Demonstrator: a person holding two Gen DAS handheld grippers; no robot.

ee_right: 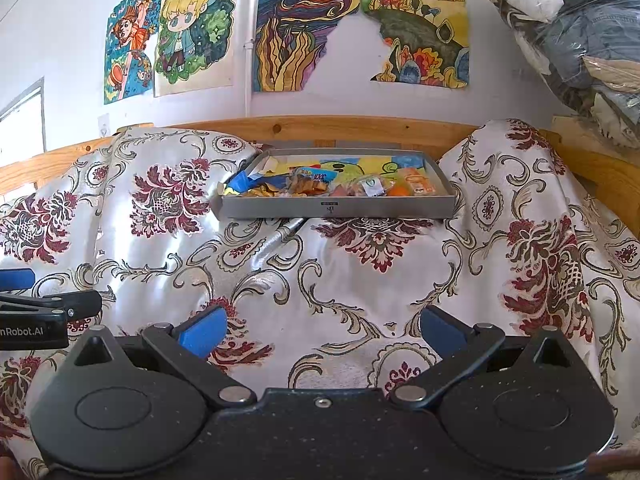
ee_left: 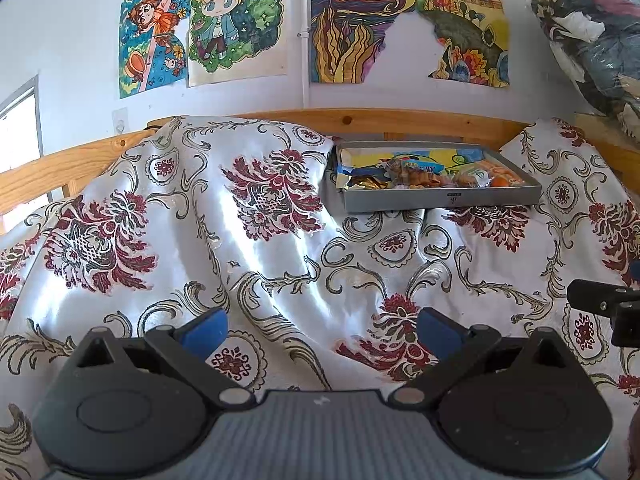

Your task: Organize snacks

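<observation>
A flat grey box lies on a floral bedspread near the wooden headboard. It holds several wrapped snacks in blue, gold, clear and orange wrappers. My left gripper hovers over the bedspread well in front of the box, open, nothing between its blue pads. My right gripper is likewise open and empty, also well short of the box. In the right wrist view, the left gripper's body shows at the left edge; in the left wrist view, the right gripper's body shows at the right edge.
The rumpled white and maroon bedspread rises in humps on both sides of the box. A wooden bed frame runs behind. Drawings hang on the wall. A plastic bag of clothes sits at the upper right.
</observation>
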